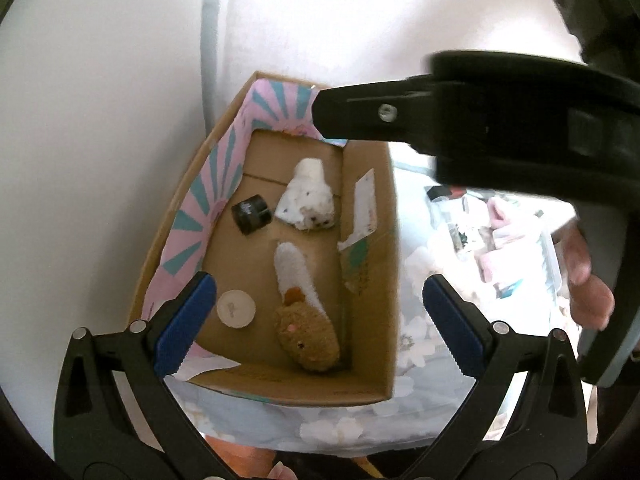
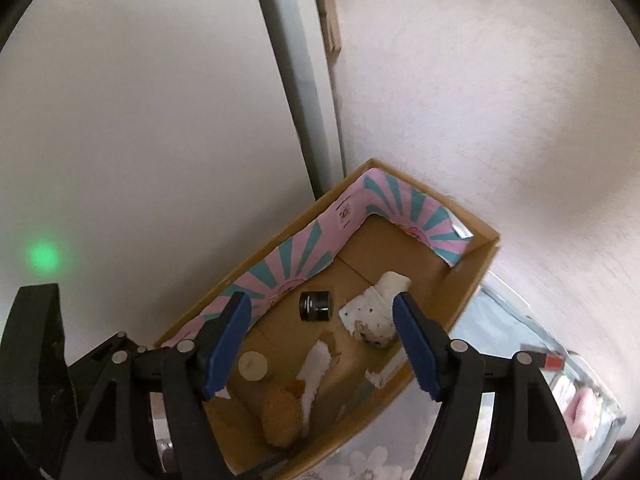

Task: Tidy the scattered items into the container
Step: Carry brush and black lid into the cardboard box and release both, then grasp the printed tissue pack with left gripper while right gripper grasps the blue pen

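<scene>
An open cardboard box (image 1: 390,248) with a pink and teal lining stands against a white wall. Inside lie a brown plush toy on a white sock (image 1: 306,336), a folded white spotted cloth (image 1: 308,200), a small black jar (image 1: 251,214) and a round white lid (image 1: 236,308). My left gripper (image 1: 316,322) hovers open and empty above the box. My right gripper (image 2: 322,346) also hovers open and empty above the box (image 2: 476,280); the jar (image 2: 315,306), cloth (image 2: 374,316), lid (image 2: 253,365) and plush (image 2: 280,416) lie below it. Its black body (image 1: 500,120) crosses the left wrist view.
The box rests on a floral blue cloth (image 1: 412,336). A clear plastic bin (image 1: 504,240) with pink items and small bottles stands to the right of the box. White walls with a grey vertical strip (image 2: 296,80) rise behind the box.
</scene>
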### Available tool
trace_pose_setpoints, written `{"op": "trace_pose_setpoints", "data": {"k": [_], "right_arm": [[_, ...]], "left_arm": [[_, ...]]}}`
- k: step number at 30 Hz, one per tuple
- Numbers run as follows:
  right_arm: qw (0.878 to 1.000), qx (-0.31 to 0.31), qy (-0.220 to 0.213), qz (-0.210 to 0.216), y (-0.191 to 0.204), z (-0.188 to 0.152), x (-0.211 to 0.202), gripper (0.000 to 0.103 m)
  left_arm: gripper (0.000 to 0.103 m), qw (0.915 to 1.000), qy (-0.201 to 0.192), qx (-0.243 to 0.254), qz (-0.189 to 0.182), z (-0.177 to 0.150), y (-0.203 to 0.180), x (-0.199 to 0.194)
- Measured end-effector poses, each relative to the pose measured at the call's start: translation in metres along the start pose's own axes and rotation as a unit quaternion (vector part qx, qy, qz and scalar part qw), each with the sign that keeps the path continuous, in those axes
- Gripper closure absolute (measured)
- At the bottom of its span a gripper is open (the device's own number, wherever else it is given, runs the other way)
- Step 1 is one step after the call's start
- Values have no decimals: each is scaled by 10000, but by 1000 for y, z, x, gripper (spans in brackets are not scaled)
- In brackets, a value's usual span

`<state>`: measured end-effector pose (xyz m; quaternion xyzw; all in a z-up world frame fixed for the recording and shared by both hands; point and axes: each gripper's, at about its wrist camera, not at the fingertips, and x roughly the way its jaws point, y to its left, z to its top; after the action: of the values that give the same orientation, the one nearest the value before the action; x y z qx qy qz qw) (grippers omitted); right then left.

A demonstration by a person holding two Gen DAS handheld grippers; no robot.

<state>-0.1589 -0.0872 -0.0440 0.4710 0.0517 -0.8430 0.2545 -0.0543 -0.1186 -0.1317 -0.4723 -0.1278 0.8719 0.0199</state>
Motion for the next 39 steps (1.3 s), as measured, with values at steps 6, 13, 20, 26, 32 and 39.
{"op": "trace_pose_setpoints", "data": {"k": [6, 13, 20, 26, 32, 39], "right_arm": [[9986, 235, -471, 14, -11, -10, -48, 34], [9925, 703, -943, -330, -61, -34, -111, 28], [9839, 1115, -997, -977, -125, -85, -160, 26], [9735, 1759, -1037, -1029, -176, -137, -185, 26], [9667, 2066, -780, -1294, -210, -189, -190, 26], [9736, 1757, -547, -1349, -233, -238, -171, 26]], "left_arm": [[0, 9994, -150, 311, -90, 11, -29, -13], [0, 9971, -298, 656, -248, 25, -64, -23], [0, 9954, -60, 780, -553, 29, -105, -8], [0, 9922, 260, 888, -838, 20, -147, 13], [0, 9899, 576, 887, -949, 13, -183, 44], [0, 9884, 950, 820, -854, 7, -215, 95]]}}
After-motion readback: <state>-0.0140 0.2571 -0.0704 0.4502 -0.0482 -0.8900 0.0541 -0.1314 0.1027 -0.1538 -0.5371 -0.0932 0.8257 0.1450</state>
